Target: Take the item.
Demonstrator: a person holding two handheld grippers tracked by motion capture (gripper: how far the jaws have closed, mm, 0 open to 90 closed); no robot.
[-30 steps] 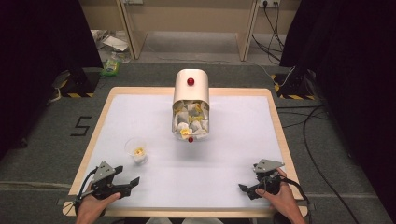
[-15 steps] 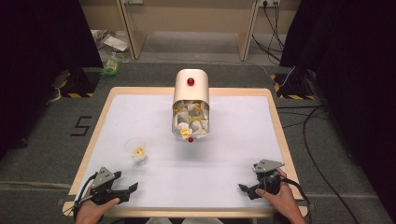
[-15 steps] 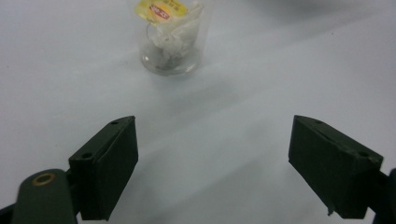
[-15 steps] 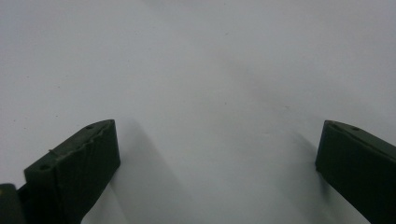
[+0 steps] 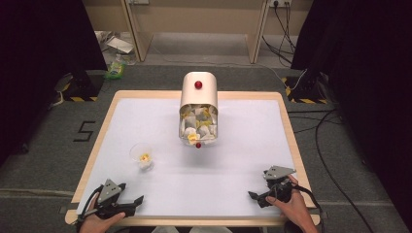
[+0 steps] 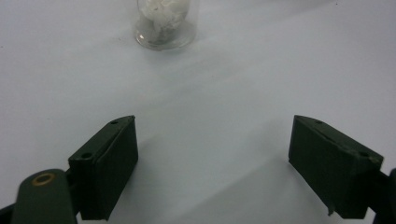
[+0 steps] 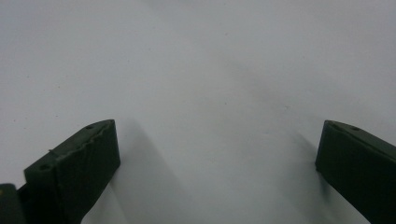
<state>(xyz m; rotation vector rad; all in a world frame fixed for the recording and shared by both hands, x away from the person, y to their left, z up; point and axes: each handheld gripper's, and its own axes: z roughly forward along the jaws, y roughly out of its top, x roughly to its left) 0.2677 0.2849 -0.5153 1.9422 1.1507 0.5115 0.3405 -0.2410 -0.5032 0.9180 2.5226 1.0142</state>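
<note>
A cream dispenser [image 5: 198,99] with a red knob stands at the table's back centre, its lower window showing several white and yellow wrapped pieces. A clear cup [image 5: 141,156] holding a yellow and white piece stands left of centre; in the left gripper view the cup [image 6: 164,23] is at the top, well ahead of the jaws. My left gripper [image 5: 133,192] rests at the front left corner, open and empty [image 6: 212,154]. My right gripper [image 5: 257,187] sits at the front right, open over bare table [image 7: 217,158].
The white table top [image 5: 243,145] has a wooden rim. A red drop-shaped knob [image 5: 198,145] hangs at the dispenser's lower end. Cables and boxes lie on the floor beyond the table.
My left gripper has drawn back a little toward the front edge of the table. The right gripper, cup and dispenser have stayed put.
</note>
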